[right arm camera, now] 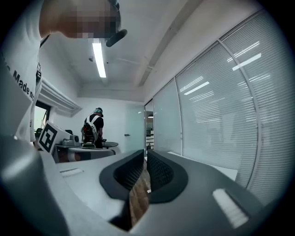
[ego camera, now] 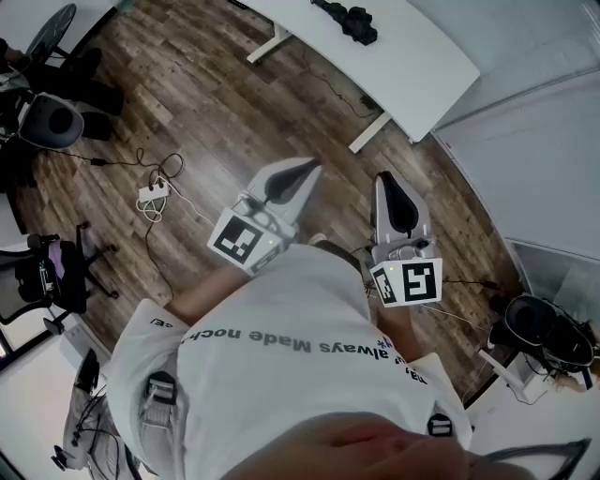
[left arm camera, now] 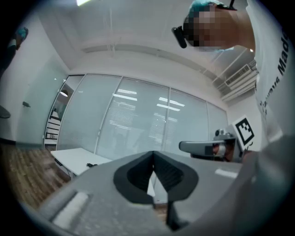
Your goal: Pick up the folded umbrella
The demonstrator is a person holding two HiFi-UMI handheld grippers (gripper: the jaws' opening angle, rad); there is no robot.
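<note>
Our left tongs [ego camera: 312, 169] and right tongs [ego camera: 388, 178] are both pressed together, pinching nothing. The dark folded umbrella [ego camera: 349, 21] lies well beyond them on the far table [ego camera: 412, 56], its long axis running far-left to near-right, with neither hand clearly nearer.

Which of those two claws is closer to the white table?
The right claw: seen from above, its tip sits just short of the near leg of the table, while the left claw lies farther off.
</note>
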